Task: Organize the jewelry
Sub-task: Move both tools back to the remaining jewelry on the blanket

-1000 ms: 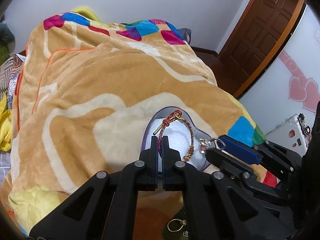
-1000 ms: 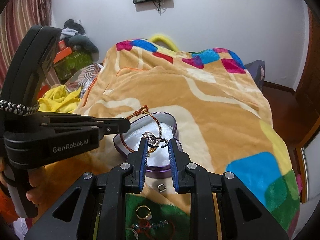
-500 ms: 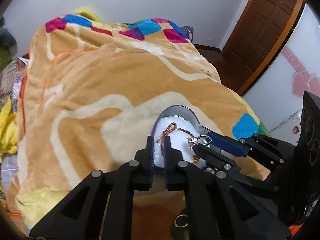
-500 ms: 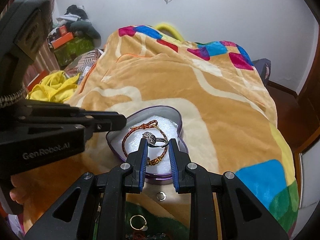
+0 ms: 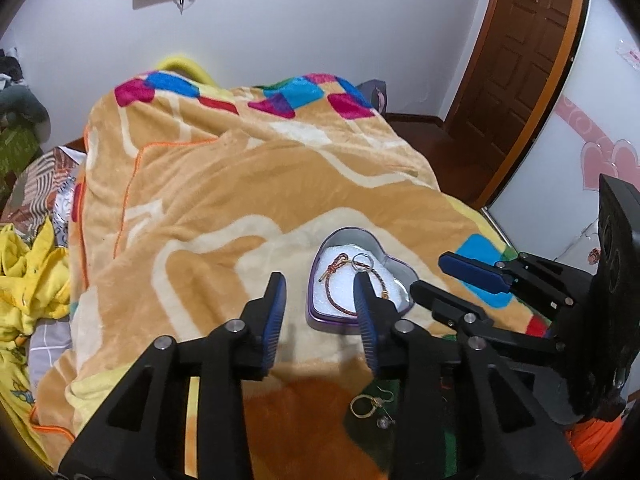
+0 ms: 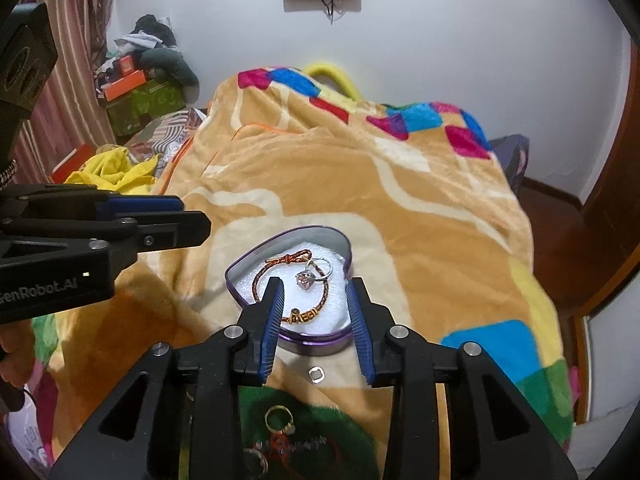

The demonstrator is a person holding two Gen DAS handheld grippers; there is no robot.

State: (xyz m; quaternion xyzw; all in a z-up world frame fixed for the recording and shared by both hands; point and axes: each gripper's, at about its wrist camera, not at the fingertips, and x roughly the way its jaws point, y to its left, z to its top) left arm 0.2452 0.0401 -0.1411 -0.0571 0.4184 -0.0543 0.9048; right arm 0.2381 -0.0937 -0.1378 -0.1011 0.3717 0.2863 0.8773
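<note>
A purple heart-shaped tin (image 6: 344, 256) with white padding sits on the blanket; it also shows in the left wrist view (image 5: 394, 258). Inside lie a red-orange cord bracelet (image 6: 280, 261) and a silver ring with a stone (image 6: 314, 274); the bracelet (image 5: 334, 270) and ring (image 5: 362, 261) show in the left view too. My right gripper (image 6: 315, 292) is open and empty just in front of the tin. My left gripper (image 5: 320, 286) is open and empty, to the tin's left. A gold ring (image 6: 280, 419), a small silver piece (image 6: 316, 375) and more jewelry lie near me on the blanket.
The bed carries an orange-and-cream blanket (image 6: 360, 184) with coloured squares. Yellow clothes (image 6: 116, 170) and clutter lie at the left. A wooden door (image 5: 524, 40) stands at the right. A gold ring and an earring (image 5: 366, 406) lie below the left gripper.
Both grippers opened. The left let go of the bracelet and the right let go of the ring; both now lie in the tin. Both grippers drew back.
</note>
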